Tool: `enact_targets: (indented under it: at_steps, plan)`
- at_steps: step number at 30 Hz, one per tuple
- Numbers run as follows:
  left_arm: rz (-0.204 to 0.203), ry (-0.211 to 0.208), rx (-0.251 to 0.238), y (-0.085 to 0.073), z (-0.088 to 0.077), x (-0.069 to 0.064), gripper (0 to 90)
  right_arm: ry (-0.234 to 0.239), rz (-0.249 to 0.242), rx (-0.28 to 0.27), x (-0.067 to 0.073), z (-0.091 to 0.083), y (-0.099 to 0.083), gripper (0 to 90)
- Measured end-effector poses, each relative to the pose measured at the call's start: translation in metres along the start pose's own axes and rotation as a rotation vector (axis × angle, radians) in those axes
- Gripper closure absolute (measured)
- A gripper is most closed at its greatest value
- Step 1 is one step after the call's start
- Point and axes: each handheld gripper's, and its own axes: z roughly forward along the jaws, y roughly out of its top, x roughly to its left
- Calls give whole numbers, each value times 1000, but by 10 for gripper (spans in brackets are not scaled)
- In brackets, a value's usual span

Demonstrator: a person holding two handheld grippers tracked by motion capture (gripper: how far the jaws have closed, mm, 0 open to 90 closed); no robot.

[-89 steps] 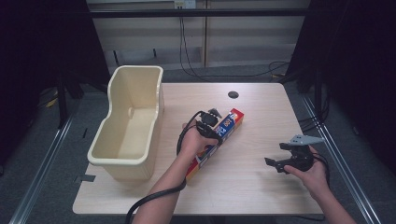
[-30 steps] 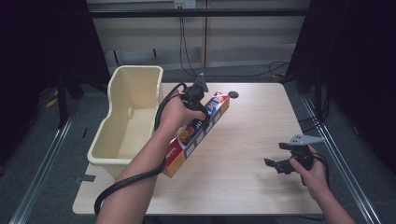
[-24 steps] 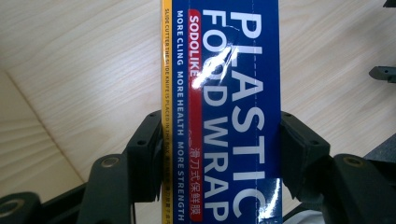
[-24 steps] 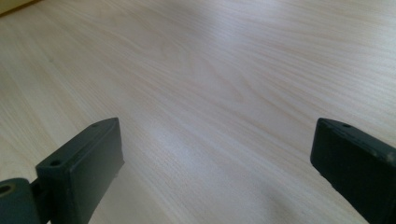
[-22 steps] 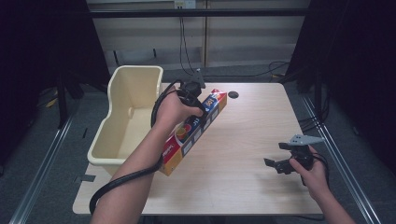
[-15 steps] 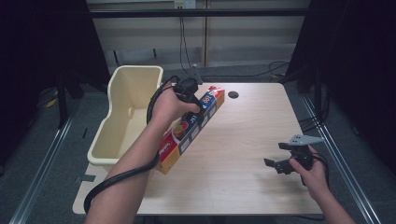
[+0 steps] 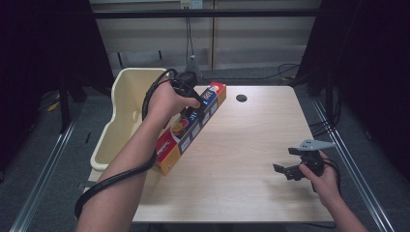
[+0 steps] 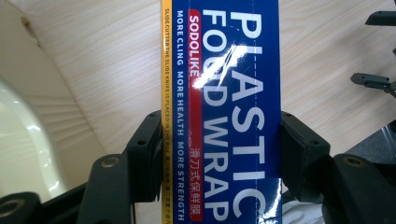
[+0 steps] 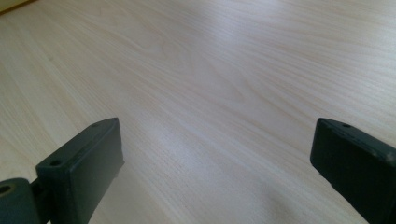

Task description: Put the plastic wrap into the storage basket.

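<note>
- High view: the left gripper (image 7: 191, 94) is near the far left corner of the tabletop (image 7: 251, 145). Its jaws are closed tight on a long box of plastic wrap (image 7: 191, 128).
- The box is tilted. Its far end is up by the gripper, and its near end points down toward the left edge of the tabletop, close to it. I cannot tell if that low end touches the wood.
- A cream tub (image 7: 128, 111) sits just beside the left edge of the tabletop, next to the box.
- A small dark hole (image 7: 241, 98) is near the far edge of the tabletop.
- The right gripper (image 7: 290, 169) is by the near right corner, well apart from the box. It holds nothing.
- Left gripper view: the two black jaws press on both sides of the blue box (image 8: 224, 112). White letters on it read "PLASTIC WRAP". The cream tub (image 8: 21, 135) shows at the left, and wood lies behind the box.
- Right gripper view: the two black jaws stand wide open, with bare wood (image 9: 210, 93) between them.
</note>
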Motion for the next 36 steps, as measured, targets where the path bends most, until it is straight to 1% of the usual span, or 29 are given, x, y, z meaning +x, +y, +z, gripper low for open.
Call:
enact_targets:
  at_steps: [1, 5, 6, 7, 9, 10, 13, 15, 18, 21, 22, 25, 26, 28, 29, 31, 32, 36]
  plan:
    - [-6, -3, -2, 0, -1, 1, 411, 1, 2, 0, 0, 0, 0, 22]
    - [-8, -2, -5, 0, -6, 3, 410, 3, -1, 1, 0, 0, 0, 22]
    - [-13, -13, -6, 0, -9, 5, 410, -1, 0, 0, 0, 0, 0, 22]
    - [-19, -15, -5, 0, -10, 5, 410, 3, 3, 1, 0, 0, 0, 22]
    - [-18, -9, -3, 0, -11, 6, 410, 2, 3, 1, 0, 0, 0, 22]
    - [-20, 0, -3, -1, -13, 7, 410, 7, 2, 7, 0, 0, 0, 22]
    - [-31, -9, 0, -1, -17, 9, 410, 10, 0, 9, 0, 0, 0, 23]
    - [-31, -9, -5, -1, -18, 10, 410, 10, 0, 9, 0, 0, 0, 23]
    - [-41, -1, -5, -2, -24, 12, 410, 6, 2, 9, 0, 0, 0, 23]
    - [-47, -4, -5, -2, -27, 15, 411, 6, 0, 8, 0, 0, 0, 23]
    - [-58, -5, -4, -3, -29, 15, 411, 6, 1, 8, 0, 0, 0, 23]
    - [-53, 4, 4, -3, -32, 16, 411, 6, 2, 9, 0, 0, 0, 23]
    - [-64, 0, -4, -3, -34, 18, 411, 7, 2, 8, 0, 0, 0, 23]
    - [-61, 4, 1, -3, -37, 19, 411, 6, 1, 8, 0, 0, 0, 23]
    - [-68, 5, -5, -4, -38, 19, 411, 7, 2, 8, 0, 0, 0, 23]
    - [-61, 9, 2, -4, -40, 20, 411, 6, 3, 7, 1, 0, 0, 23]
    - [-72, 11, 1, -4, -42, 20, 411, 7, 4, 8, 1, 0, 0, 23]
    - [-77, 14, -1, -5, -46, 22, 411, 5, 1, 6, 0, 0, 0, 23]
